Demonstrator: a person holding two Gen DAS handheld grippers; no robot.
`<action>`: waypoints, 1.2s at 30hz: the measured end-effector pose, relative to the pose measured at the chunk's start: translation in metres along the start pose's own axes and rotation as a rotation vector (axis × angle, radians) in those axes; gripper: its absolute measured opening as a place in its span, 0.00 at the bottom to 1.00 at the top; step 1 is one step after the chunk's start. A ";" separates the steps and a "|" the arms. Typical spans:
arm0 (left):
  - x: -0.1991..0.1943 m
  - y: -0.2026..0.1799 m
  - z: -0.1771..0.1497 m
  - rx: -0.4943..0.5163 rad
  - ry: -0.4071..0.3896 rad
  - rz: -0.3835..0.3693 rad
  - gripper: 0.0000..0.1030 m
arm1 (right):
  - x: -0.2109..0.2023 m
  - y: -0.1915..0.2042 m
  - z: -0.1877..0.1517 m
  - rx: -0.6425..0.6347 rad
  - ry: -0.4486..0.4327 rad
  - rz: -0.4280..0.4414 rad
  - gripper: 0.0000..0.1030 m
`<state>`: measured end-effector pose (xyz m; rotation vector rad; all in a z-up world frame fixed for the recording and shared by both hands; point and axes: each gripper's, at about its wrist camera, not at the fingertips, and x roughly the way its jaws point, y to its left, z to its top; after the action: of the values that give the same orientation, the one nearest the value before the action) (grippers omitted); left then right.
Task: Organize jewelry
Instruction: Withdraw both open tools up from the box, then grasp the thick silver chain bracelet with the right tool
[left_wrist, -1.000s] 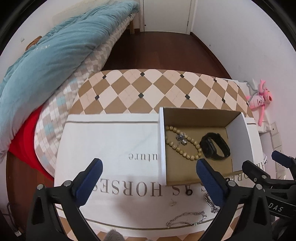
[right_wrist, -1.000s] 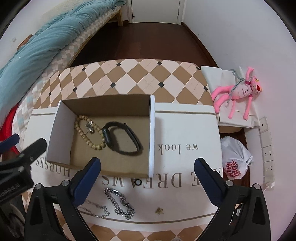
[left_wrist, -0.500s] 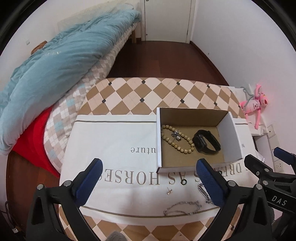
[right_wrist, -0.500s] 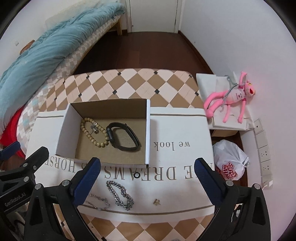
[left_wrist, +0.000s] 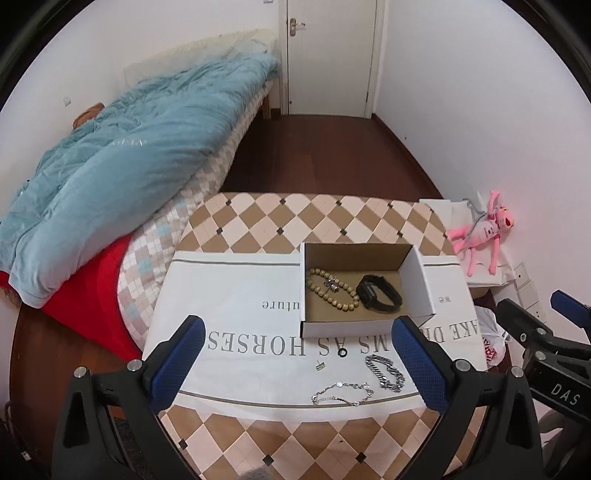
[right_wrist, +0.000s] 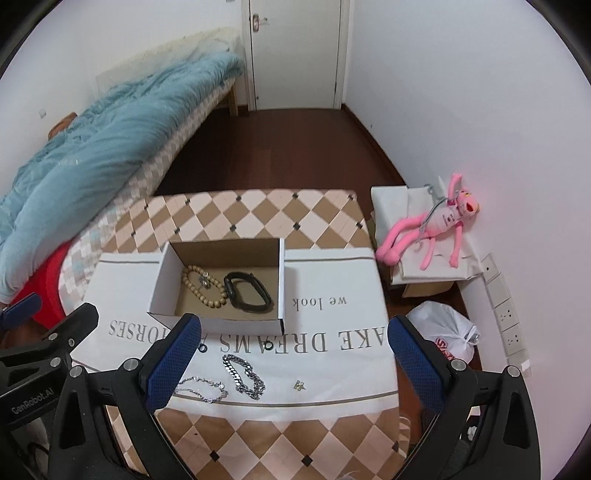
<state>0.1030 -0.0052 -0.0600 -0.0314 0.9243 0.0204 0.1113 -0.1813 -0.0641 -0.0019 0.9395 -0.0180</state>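
An open cardboard box (left_wrist: 415, 280) (right_wrist: 162, 284) sits on a white printed cloth and holds a wooden bead bracelet (left_wrist: 332, 290) (right_wrist: 205, 286) and a black watch band (left_wrist: 378, 299) (right_wrist: 247, 291). In front of the box lie a small black ring (left_wrist: 342, 352) (right_wrist: 267, 346), a thick silver chain (left_wrist: 386, 371) (right_wrist: 245, 376), a thin silver bracelet (left_wrist: 341, 393) (right_wrist: 201, 387) and a small earring (left_wrist: 320, 365) (right_wrist: 299, 385). My left gripper (left_wrist: 295, 365) and right gripper (right_wrist: 291, 365) both hover open above the near table edge, empty.
The checkered table (left_wrist: 295, 214) stands beside a bed with a blue duvet (left_wrist: 110, 166). A pink plush toy (right_wrist: 439, 225) lies on a box at the right wall, above a white plastic bag (right_wrist: 443, 332). A closed door (left_wrist: 328, 55) is at the far end.
Both grippers have pulled back and up from the table, so the box and jewelry look smaller and more of the room shows. Both stay open and empty.
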 end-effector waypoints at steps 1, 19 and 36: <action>-0.004 0.000 0.000 -0.001 -0.004 -0.001 1.00 | -0.006 -0.001 0.000 0.005 -0.009 0.003 0.99; 0.044 0.002 -0.055 -0.017 0.123 0.134 1.00 | 0.033 -0.049 -0.055 0.155 0.156 0.059 0.99; 0.135 0.036 -0.108 0.001 0.365 0.259 1.00 | 0.163 0.018 -0.109 0.094 0.360 0.181 0.41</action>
<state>0.0970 0.0273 -0.2338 0.0887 1.2882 0.2611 0.1196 -0.1652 -0.2602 0.1782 1.2949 0.1088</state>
